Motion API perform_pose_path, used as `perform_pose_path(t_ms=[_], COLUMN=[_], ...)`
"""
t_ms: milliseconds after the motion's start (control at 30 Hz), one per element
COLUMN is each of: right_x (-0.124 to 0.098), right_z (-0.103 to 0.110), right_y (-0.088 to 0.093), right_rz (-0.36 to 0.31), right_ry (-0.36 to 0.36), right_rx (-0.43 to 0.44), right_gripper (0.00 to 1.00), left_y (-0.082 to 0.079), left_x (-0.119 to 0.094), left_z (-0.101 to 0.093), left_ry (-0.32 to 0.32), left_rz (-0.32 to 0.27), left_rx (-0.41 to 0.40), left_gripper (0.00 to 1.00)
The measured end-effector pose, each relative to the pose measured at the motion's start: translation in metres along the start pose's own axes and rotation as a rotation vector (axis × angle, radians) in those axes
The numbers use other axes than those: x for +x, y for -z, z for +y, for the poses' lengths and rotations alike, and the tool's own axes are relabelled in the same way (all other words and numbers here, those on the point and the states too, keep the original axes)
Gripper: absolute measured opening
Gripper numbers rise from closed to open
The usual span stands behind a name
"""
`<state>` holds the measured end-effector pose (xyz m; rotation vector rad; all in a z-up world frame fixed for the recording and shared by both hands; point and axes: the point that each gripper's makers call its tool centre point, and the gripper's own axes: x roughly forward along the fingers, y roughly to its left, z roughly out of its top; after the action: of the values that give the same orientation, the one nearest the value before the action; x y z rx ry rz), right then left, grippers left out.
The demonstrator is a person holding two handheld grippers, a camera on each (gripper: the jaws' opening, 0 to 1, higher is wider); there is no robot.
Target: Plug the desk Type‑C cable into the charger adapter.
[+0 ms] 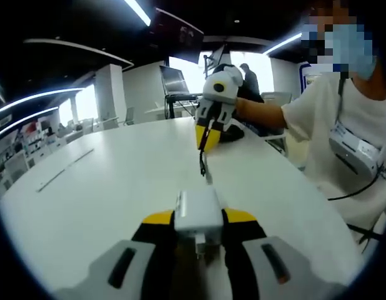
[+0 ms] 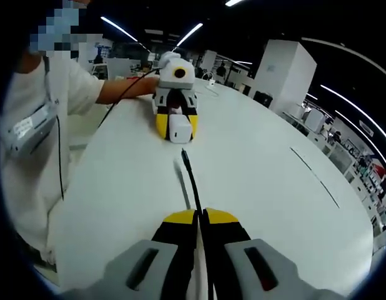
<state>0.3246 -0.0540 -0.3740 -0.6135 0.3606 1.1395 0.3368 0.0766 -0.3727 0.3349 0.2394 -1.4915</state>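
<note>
Holding the charger adapter (image 1: 198,212) clenched between my left gripper (image 1: 199,219) jaws, yellow tips on both its sides, body just above the white counter (image 1: 105,187). In the right gripper view the same left gripper (image 2: 175,128) faces me across the counter (image 2: 255,187), adapter (image 2: 178,132) sitting between its yellow tips with its end face turned my way. My right gripper (image 2: 201,219) jaws are closed tight on the Type-C cable (image 2: 192,178): the thin black cable runs out from between the tips and reaches forward over the counter, its plug end pointing at the adapter but apart from it, a clear gap of counter between the two. A faint shadow of the cable lies on the counter just beside it. In the left gripper view the right gripper (image 1: 208,134) comes in from across the counter, cable (image 1: 203,164) hanging out of its tips toward the adapter, plug end near the adapter's top edge but not touching. Can't tell the port on the adapter's face, too small. Person's hand (image 1: 258,111) and white sleeve (image 1: 311,112) are behind the right gripper. A thin black wire (image 2: 127,90) trails from the left gripper back toward the person's arm. Office desks and ceiling light strips are blurred in the background.
</note>
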Motion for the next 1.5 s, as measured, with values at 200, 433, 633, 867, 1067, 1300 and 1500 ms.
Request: perform_pose_path(t_ms=[200,433,633,867,1067,1300,1500], right_x=[0.002,0.007,0.010,0.018,0.022,0.025,0.027], right_z=[0.001,0.002,0.003,0.005,0.005,0.007,0.007], right_y=[-0.002,-0.005,-0.007,-0.010,-0.013,-0.017,-0.019], right_rz=[0.000,-0.001,0.003,0.009,0.001,-0.003,-0.004], right_ry=[-0.003,-0.010,-0.015,-0.036,-0.048,-0.064,-0.069], right_rx=[-0.002,-0.002,-0.003,-0.010,-0.008,-0.002,-0.009], right_gripper=[0.03,0.03,0.03,0.03,0.03,0.03,0.03], left_y=[0.000,0.000,0.000,0.001,0.001,0.001,0.000], left_x=[0.001,0.001,0.001,0.001,0.001,0.001,0.000], left_z=[0.000,0.001,0.001,0.000,0.001,0.002,0.002], left_ry=[-0.001,-0.001,-0.001,-0.001,0.000,0.000,0.001], left_rz=[0.000,0.000,0.000,-0.002,-0.002,-0.003,-0.003], left_rx=[0.000,0.001,0.001,0.002,0.001,0.001,0.001], left_gripper=[0.28,0.28,0.28,0.28,0.28,0.28,0.28])
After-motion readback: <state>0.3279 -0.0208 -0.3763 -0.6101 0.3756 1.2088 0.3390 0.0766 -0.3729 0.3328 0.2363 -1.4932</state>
